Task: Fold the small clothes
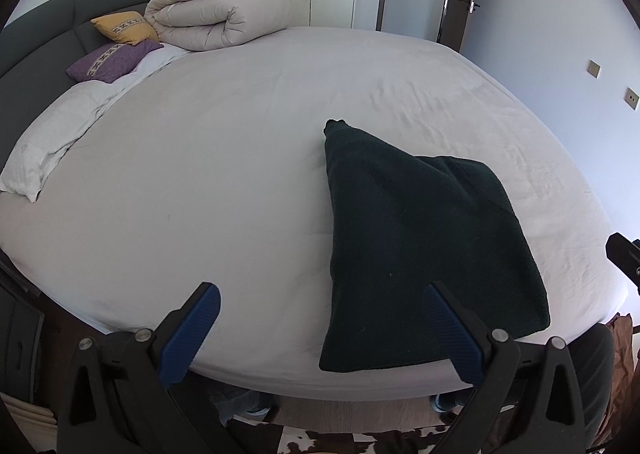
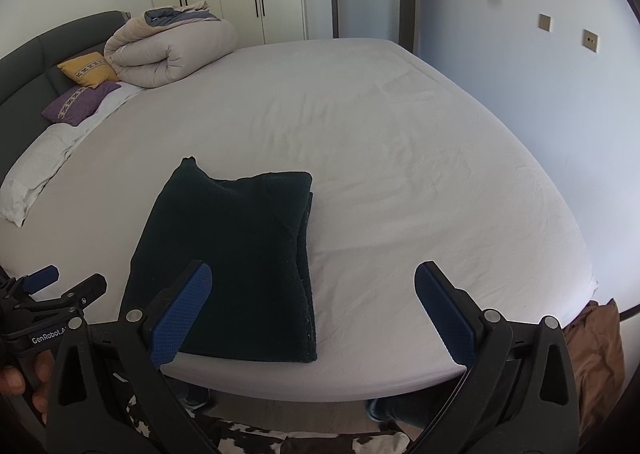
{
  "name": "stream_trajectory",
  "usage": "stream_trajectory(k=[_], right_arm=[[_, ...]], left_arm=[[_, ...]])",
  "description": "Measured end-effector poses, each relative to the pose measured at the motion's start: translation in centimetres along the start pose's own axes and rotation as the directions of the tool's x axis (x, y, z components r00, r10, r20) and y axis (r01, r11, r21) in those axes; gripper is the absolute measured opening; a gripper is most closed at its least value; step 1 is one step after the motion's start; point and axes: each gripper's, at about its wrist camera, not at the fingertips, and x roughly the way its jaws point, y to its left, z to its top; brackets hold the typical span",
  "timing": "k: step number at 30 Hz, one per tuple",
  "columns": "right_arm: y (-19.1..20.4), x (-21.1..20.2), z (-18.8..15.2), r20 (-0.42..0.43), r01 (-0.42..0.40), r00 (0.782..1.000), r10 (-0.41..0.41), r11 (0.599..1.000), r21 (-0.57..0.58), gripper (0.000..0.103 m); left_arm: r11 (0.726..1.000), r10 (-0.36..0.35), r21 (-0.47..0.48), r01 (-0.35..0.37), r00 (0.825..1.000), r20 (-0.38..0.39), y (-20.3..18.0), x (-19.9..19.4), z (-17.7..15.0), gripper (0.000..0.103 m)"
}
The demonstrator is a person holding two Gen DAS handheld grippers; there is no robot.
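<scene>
Garment [image 1: 424,250] on bed [image 1: 200,174], near front edge | left wrist view: left tongs [image 1: 322,328] released, empty; garment lies ahead and right of them, long axis running away toward quilt [image 1: 218,18] | right wrist view: right tongs [image 2: 312,312] released, empty; garment's stacked edge lies between pads, bulk left; judged right tongs nearer.

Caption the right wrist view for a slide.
Open right hand-held gripper above a folded dark garment on the bed.
</scene>
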Motion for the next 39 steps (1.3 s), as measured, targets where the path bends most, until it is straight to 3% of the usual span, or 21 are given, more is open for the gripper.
stream_trajectory(k=[39], right_arm=[[2.1, 3.6, -0.3, -0.031, 0.005, 1.000, -0.005, 1.000, 0.011, 0.103]], left_arm=[[1.000, 0.000, 0.006, 0.001, 1.000, -0.022, -0.5, 0.9, -1.0, 0.103]])
